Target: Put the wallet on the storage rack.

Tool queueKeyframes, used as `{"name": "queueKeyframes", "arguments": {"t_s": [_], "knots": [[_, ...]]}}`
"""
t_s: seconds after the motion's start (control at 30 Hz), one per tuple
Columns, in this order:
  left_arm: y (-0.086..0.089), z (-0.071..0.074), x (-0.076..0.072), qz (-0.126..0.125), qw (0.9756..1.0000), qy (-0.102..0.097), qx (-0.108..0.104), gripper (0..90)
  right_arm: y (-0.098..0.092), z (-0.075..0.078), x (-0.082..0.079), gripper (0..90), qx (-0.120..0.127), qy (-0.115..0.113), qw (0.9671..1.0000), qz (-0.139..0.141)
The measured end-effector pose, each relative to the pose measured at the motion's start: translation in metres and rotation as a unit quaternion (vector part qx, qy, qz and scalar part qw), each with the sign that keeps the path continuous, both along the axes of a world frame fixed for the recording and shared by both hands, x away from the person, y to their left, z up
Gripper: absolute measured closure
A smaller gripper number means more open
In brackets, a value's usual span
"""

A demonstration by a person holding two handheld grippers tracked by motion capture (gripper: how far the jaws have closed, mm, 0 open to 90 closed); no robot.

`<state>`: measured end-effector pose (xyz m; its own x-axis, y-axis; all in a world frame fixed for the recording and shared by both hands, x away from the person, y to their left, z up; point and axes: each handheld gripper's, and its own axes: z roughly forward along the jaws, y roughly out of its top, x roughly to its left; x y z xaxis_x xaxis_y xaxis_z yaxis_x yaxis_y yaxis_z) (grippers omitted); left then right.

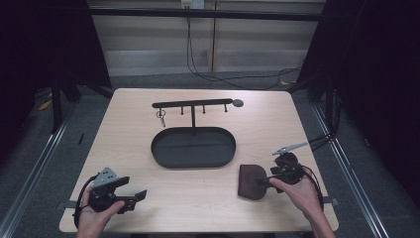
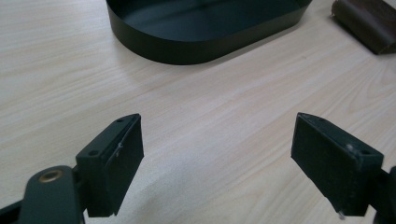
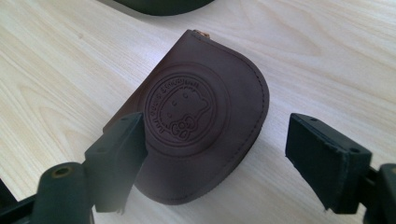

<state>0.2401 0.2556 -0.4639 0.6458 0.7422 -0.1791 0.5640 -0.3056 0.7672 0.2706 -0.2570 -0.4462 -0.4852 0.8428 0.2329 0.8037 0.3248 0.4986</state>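
A dark brown leather pouch (image 1: 251, 180) (image 3: 201, 112) with an embossed round emblem lies flat on the wooden table, front right. My right gripper (image 1: 267, 179) (image 3: 219, 161) is open, its jaws set either side of the pouch's rounded end, close above it. A black oval tray (image 1: 193, 147) (image 2: 196, 44) sits mid-table, with a black hook rack (image 1: 192, 104) standing behind it and a key ring (image 1: 161, 115) hanging from its left hook. Near the front left corner, my left gripper (image 1: 138, 197) (image 2: 215, 158) is open over bare wood, nothing between its fingers.
The pouch's edge (image 2: 369, 23) lies to the right of the tray in the left gripper view. A grey metal key-like piece (image 1: 291, 148) lies on the table near the right edge. Cables (image 1: 218, 74) trail on the floor behind the table. Bare wood lies between tray and front edge.
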Motion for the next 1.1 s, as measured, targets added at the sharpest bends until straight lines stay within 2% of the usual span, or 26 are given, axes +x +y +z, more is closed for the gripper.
{"name": "queueKeyframes", "arguments": {"t_s": [0.1, 0.17, 0.27, 0.37, 0.43, 0.57, 0.7, 0.83, 1.0, 1.1], "knots": [[-0.001, 0.0, 0.0, -0.003, 1.0, -0.001, 0.007, 16.8, 0.002, 0.0, 0.005, 23.1, -0.001, 0.005, 0.9999, 0.009], [-0.001, 0.0, 0.0, -0.004, 1.0, 0.0, 0.007, 16.7, 0.003, -0.001, 0.008, 25.1, 0.011, 0.009, 0.9997, 0.018], [-0.002, -0.001, 0.0, -0.003, 0.9999, 0.002, 0.014, 16.8, 0.005, -0.005, 0.011, 19.9, -0.006, 0.017, 0.9997, 0.017], [-0.005, -0.002, 0.001, -0.008, 0.9998, 0.008, 0.016, 17.2, 0.006, -0.006, 0.014, 19.7, -0.012, 0.024, 0.9995, 0.015], [-0.006, -0.002, 0.001, -0.009, 0.9998, 0.004, 0.016, 17.9, 0.007, -0.005, 0.018, 18.5, -0.03, 0.03, 0.999, 0.015], [-0.006, -0.002, 0.001, -0.012, 0.9998, 0.008, 0.015, 17.9, 0.011, -0.001, 0.027, 18.3, -0.032, 0.044, 0.9983, 0.023], [-0.006, -0.002, 0.001, -0.01, 0.9998, 0.008, 0.014, 17.9, 0.017, 0.002, 0.036, 17.8, -0.043, 0.059, 0.9967, 0.037], [-0.007, -0.002, 0.001, -0.013, 0.9997, 0.009, 0.019, 17.9, 0.027, 0.002, 0.044, 20.2, -0.063, 0.07, 0.9943, 0.049], [-0.006, -0.002, 0.001, -0.016, 0.9997, 0.011, 0.018, 17.9, 0.036, -0.001, 0.053, 19.6, -0.08, 0.085, 0.9916, 0.056], [-0.006, -0.002, 0.001, -0.017, 0.9997, 0.008, 0.016, 17.9, 0.041, -0.006, 0.056, 19.4, -0.101, 0.102, 0.988, 0.058]]}}
